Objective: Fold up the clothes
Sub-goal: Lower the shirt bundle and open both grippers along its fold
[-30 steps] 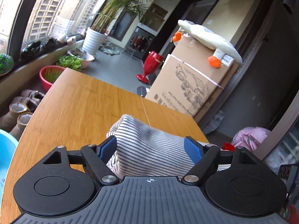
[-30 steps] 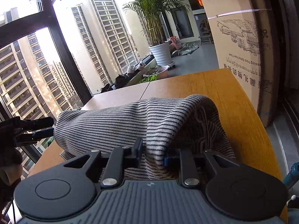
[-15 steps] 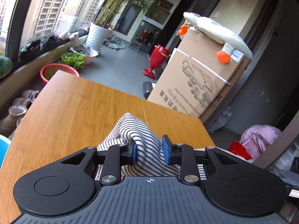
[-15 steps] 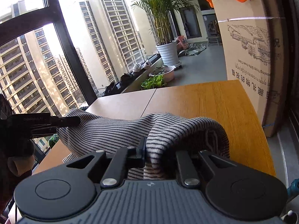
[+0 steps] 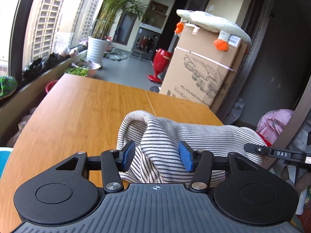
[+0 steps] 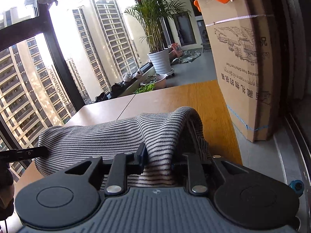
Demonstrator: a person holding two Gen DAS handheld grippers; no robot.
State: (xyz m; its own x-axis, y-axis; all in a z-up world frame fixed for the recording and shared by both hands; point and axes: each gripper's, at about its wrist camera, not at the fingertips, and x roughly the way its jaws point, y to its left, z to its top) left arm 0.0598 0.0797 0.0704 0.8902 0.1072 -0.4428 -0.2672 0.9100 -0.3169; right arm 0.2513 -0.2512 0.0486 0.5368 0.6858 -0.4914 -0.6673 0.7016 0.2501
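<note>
Striped garment (image 5: 194, 136) bunched on surface (image 5: 81, 104)
Soft, limp; left claw (image 5: 157, 156) gapes around a fold, right claw (image 6: 158, 158) pinches its edge.

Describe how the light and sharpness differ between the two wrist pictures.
Right wrist view: sky behind the window is blown out white, and the wooden table carries pale glare on its left half. Left wrist view: light is even and the striped garment sharp, though the table edge smears. Both bend straight lines, as on the cardboard box.
</note>
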